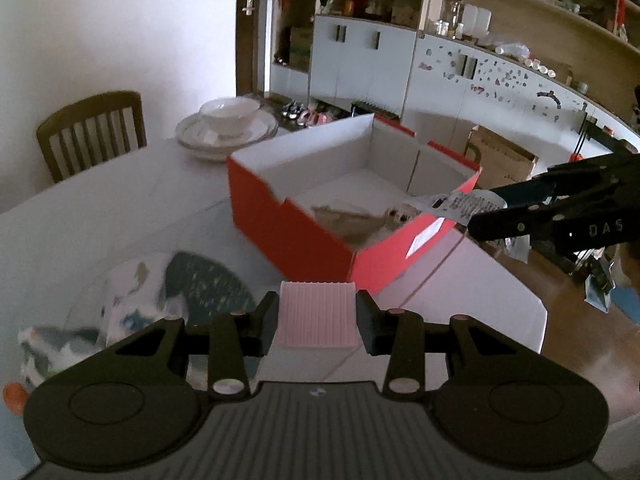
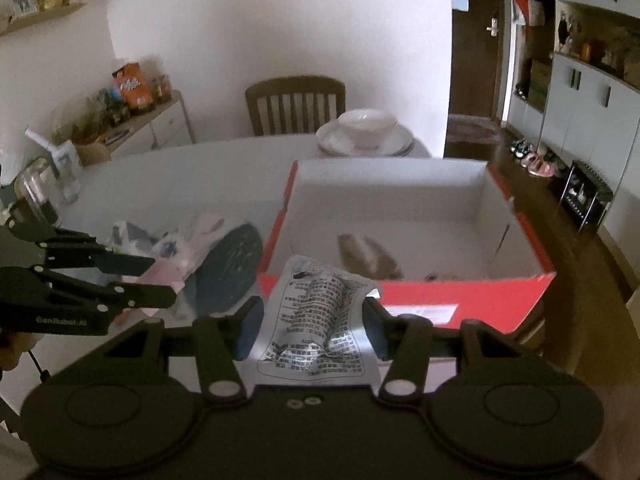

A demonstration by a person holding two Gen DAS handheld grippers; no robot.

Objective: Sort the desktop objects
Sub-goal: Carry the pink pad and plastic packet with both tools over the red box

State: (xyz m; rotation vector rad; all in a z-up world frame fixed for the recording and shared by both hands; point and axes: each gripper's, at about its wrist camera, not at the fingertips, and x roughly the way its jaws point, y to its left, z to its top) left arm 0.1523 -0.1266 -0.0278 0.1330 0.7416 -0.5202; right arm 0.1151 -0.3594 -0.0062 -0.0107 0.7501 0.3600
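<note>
1. While the left gripper [image 1: 318, 320] pinches a pink ribbed block [image 1: 318, 314] between its jaws, the left wrist view shows that block held above the white table [image 1: 120, 208], just short of the red box [image 1: 296, 232]. The block looks stiff and light, its ribs running away from the camera; the grip on its two flat sides seems secure. At right, the right gripper [image 1: 480, 210] reaches the box's near corner with a silver packet [image 1: 460, 202].

2. As seen from the right wrist, the right gripper [image 2: 314, 324] clamps that silver packet [image 2: 320, 316], printed side up, above the box's [image 2: 460, 288] near wall. The packet's long axis points toward the box. Thin, crinkled and probably slippery, it is best held at mid-body. The left gripper [image 2: 160, 280] sits at left, beside patterned items [image 2: 224, 264].
</note>
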